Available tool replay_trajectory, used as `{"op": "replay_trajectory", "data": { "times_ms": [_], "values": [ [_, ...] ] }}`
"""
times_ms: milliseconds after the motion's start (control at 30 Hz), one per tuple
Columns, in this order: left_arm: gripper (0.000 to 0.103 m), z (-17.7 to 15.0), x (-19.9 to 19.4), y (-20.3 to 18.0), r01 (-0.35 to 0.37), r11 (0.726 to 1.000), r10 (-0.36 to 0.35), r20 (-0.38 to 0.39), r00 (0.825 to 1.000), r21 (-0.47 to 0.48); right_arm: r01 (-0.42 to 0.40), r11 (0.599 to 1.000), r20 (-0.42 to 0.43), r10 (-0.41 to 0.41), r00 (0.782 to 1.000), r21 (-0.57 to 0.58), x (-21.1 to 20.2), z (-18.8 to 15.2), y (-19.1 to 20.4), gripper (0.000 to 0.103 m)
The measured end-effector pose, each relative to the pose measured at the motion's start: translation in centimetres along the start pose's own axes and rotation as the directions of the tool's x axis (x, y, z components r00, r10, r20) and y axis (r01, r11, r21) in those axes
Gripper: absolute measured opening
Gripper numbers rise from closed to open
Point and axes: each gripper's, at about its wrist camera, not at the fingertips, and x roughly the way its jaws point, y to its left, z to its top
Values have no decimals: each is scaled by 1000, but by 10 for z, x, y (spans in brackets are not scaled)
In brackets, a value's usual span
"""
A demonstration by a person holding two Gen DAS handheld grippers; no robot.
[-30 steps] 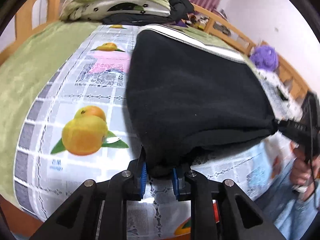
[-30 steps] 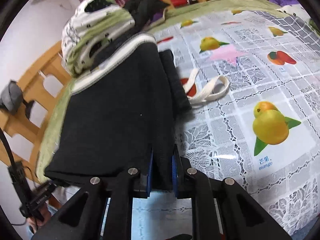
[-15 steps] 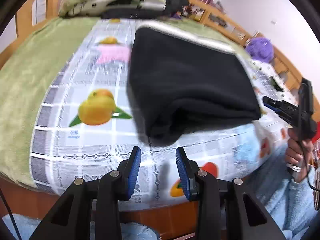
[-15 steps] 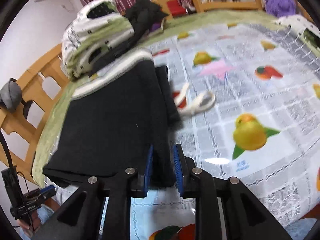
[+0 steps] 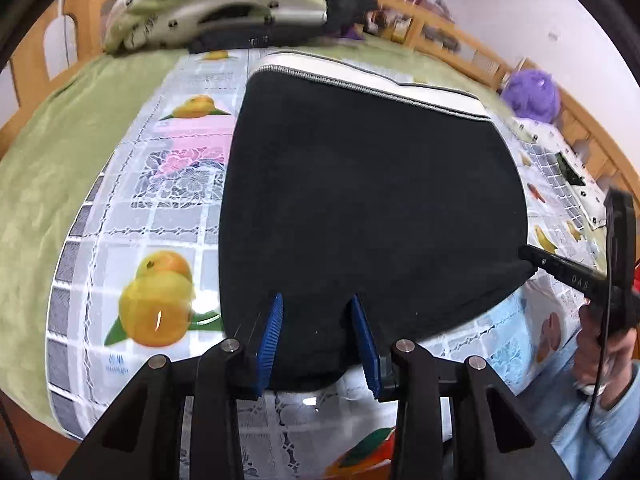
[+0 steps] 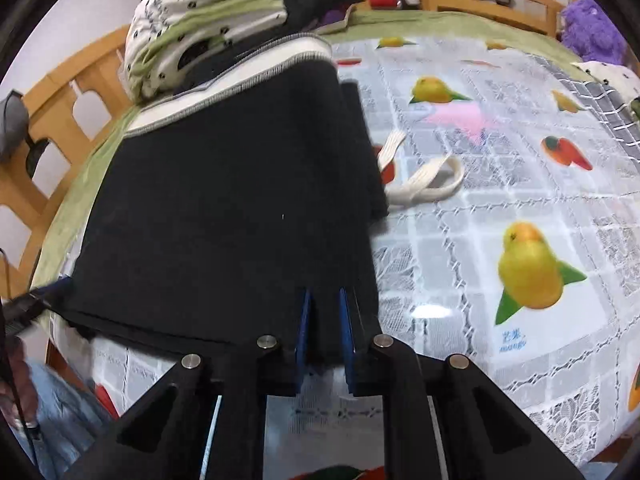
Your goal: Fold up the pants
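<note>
The black pants (image 5: 372,200) lie folded on the fruit-print tablecloth (image 5: 160,208), with a white waistband (image 5: 372,78) at the far end. My left gripper (image 5: 318,332) is open, its blue pads straddling the near edge of the pants. My right gripper (image 6: 324,320) is shut on the near right corner of the pants (image 6: 224,208). It also shows at the right of the left wrist view (image 5: 532,256). A white drawstring (image 6: 424,184) lies beside the pants.
A pile of bedding and dark clothes (image 5: 224,4) sits at the far end. A wooden rail (image 6: 52,104) borders the surface. A purple plush (image 5: 530,94) sits at the far right. The table edge is just below both grippers.
My left gripper let go of the pants, drew back, then came forward again with its jaws wide around the near edge. My right gripper stayed shut on its corner.
</note>
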Motion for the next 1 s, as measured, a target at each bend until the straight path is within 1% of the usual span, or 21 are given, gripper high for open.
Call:
{"op": "replay_trajectory", "data": {
  "times_ms": [67, 133, 200, 233, 267, 300, 333, 367, 400, 467, 567, 633, 667, 700, 767, 833, 867, 933, 967, 1000],
  "values": [
    [34, -2, -4, -3, -8, 1000, 9, -7, 1000, 21, 24, 999, 1, -24, 1000, -35, -1, -1, 4, 15],
    [34, 0, -6, -3, -1, 1000, 1, -10, 1000, 17, 31, 999, -2, -31, 1000, -45, -1, -3, 6, 15],
    [35, 4, -9, 1, 25, 1000, -25, -6, 1000, 15, 14, 999, -6, -14, 1000, -46, -9, -1, 5, 15],
    [35, 6, -13, 4, 43, 999, -43, 4, 999, 13, -4, 999, 7, 4, 1000, -36, -16, 2, 4, 15],
    [39, 9, -18, 7, 52, 999, -53, 13, 999, 11, -29, 999, 40, 30, 999, -24, -26, 6, 2, 15],
    [46, 13, -21, 9, 52, 999, -52, 21, 998, 5, -40, 999, 86, 41, 995, -18, -36, 14, 1, 20],
    [51, 20, -22, 11, 38, 999, -38, 31, 999, -5, -36, 999, 116, 38, 992, -17, -43, 22, 2, 24],
    [56, 26, -22, 12, 27, 1000, -26, 37, 999, -12, -28, 999, 138, 30, 990, -18, -45, 33, 2, 32],
    [56, 34, -20, 14, 21, 1000, -20, 43, 999, -18, -14, 1000, 151, 18, 988, -26, -44, 46, 3, 34],
    [56, 50, -16, 16, 18, 999, -17, 34, 999, -33, 7, 999, 152, -1, 988, -39, -32, 70, 3, 34],
    [56, 79, -9, 15, 12, 1000, -11, 31, 999, -22, 19, 997, 101, -12, 995, -69, 1, 108, 7, 34],
    [58, 95, -2, 13, -18, 1000, 18, 38, 999, -10, 28, 995, 94, -19, 995, -96, 16, 122, 11, 34],
    [60, 106, 4, 14, -33, 999, 33, 40, 999, -9, 29, 994, 89, -19, 996, -104, 23, 129, 13, 34],
    [61, 117, 11, 15, -41, 999, 42, 40, 998, -16, 18, 994, 90, -8, 996, -108, 29, 136, 14, 34],
    [61, 132, 26, 18, -32, 999, 33, 34, 999, -39, 15, 995, 93, -6, 996, -99, 41, 142, 16, 35],
    [61, 140, 43, 21, -25, 997, 27, 24, 999, -78, 21, 996, 111, -11, 994, -87, 48, 142, 17, 18],
    [61, 141, 50, 23, -18, 995, 20, 22, 1000, -102, 6, 997, 132, 5, 991, -83, 48, 141, 16, 13],
    [61, 137, 55, 26, 30, 988, -24, 40, 999, -150, -24, 998, 178, 34, 983, -55, 37, 139, 11, 12],
    [61, 135, 55, 27, 59, 985, -52, 49, 997, -161, -54, 998, 190, 58, 980, -27, 27, 138, 6, 12],
    [61, 136, 55, 25, 68, 985, -60, 51, 997, -156, -62, 998, 200, 65, 978, -20, 21, 139, 4, 12]
  ]
}}
